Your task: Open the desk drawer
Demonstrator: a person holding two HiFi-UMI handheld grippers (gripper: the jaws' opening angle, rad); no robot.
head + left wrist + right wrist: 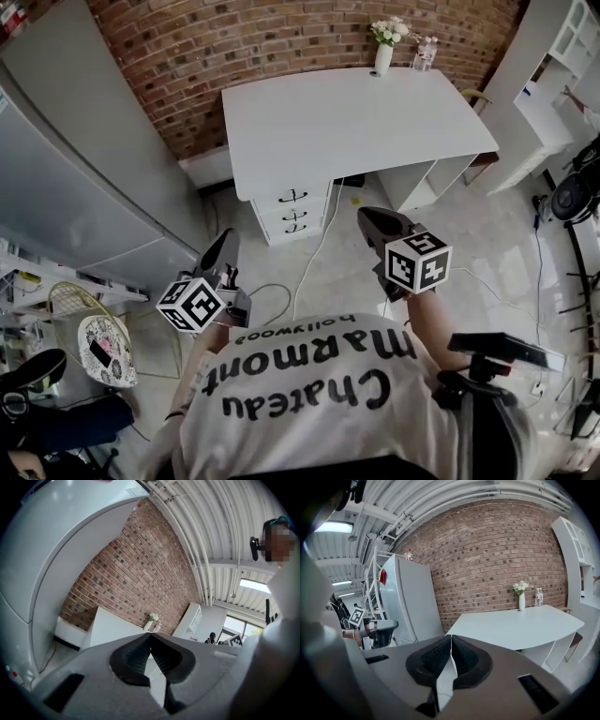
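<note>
Grey left gripper (227,238) and grey right gripper (367,215), jaws closed and empty, well apart from white flat-topped desk (356,122); white dark-handled drawers (293,212) shut.

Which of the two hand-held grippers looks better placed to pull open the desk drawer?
Right, probably. The right gripper reaches further forward, nearer the drawers; the left gripper hangs further back. Both are shut and empty, and neither touches the drawers.

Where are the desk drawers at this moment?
In the head view, the drawers stack under the left end of the white desk, beside a white cable on their right.
</note>
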